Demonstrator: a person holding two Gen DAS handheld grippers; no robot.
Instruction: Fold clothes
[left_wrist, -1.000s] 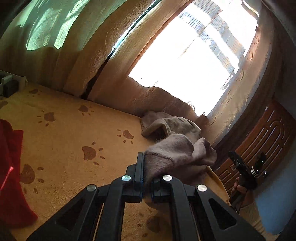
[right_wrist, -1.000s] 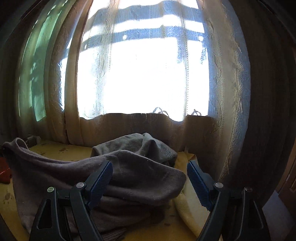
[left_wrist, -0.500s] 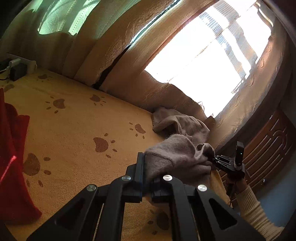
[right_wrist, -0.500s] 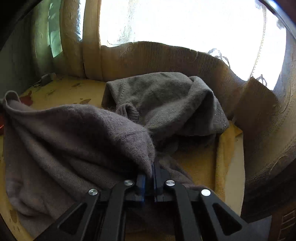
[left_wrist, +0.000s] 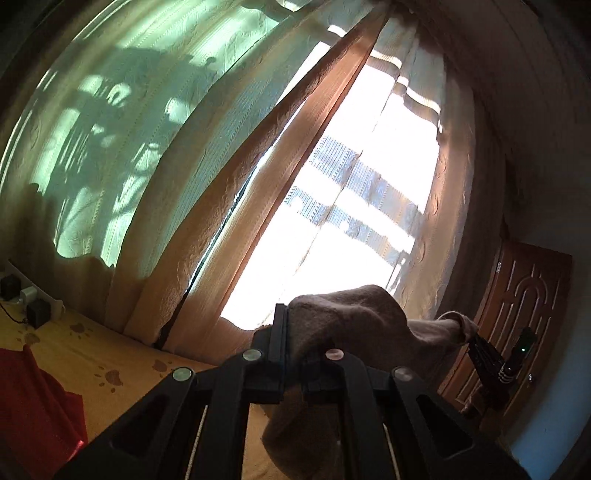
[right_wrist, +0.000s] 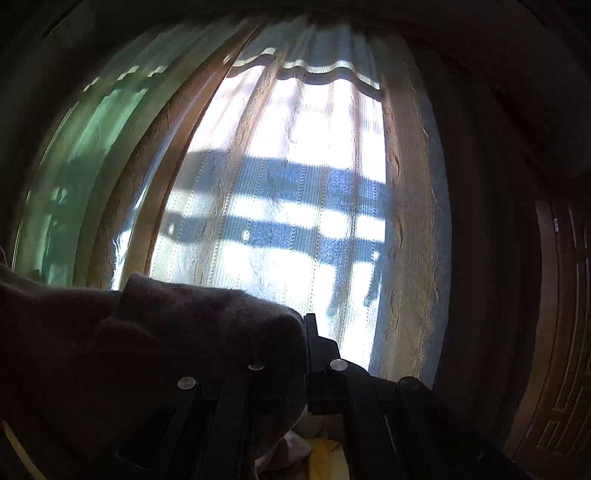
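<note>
A grey-brown knitted garment (left_wrist: 354, 321) hangs lifted off the bed, stretched between both grippers. My left gripper (left_wrist: 290, 332) is shut on one edge of it, the cloth draping over its right finger. In the left wrist view the right gripper (left_wrist: 476, 341) shows at the far right, pinching the garment's other end. In the right wrist view my right gripper (right_wrist: 306, 332) is shut on the same garment (right_wrist: 147, 339), which spills over its left finger and covers the lower left. Both grippers point roughly level toward the curtain.
Lit curtains (left_wrist: 229, 177) fill the background over a bright window. Below lies the yellow paw-print bedspread (left_wrist: 129, 373), with a red cloth (left_wrist: 33, 402) at the lower left and chargers (left_wrist: 35, 312) at the far left edge. A brown wooden door (left_wrist: 528, 317) stands on the right.
The right gripper closed on the garment's edge. Both grippers then rose and tilted up, lifting the garment off the bed; the views now show mostly curtain.
</note>
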